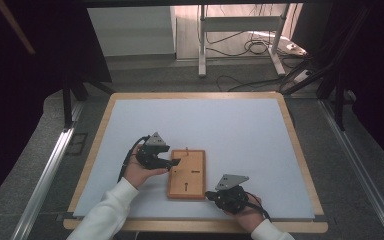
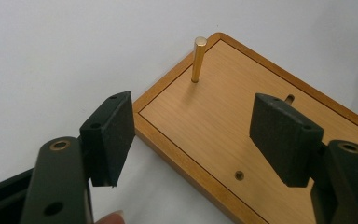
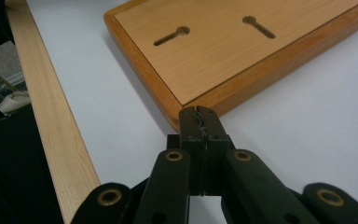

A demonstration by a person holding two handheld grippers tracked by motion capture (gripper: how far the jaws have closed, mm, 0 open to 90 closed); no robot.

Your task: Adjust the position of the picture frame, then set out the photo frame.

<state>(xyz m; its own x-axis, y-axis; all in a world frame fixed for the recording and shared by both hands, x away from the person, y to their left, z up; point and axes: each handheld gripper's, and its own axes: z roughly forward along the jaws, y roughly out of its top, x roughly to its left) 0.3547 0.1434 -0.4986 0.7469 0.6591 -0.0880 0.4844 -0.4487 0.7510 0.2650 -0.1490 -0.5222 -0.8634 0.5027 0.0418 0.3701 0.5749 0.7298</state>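
One brass peg — left claw view.

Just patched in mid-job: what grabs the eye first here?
A flat wooden board lies near the white table's front edge, with a thin brass pin upright at its far corner. The open left gripper hovers over that end; the shut right gripper points at a near corner.

Wood-edged white table on grey floor, metal stand and tangled cables behind.

Wooden board partly past frame edge
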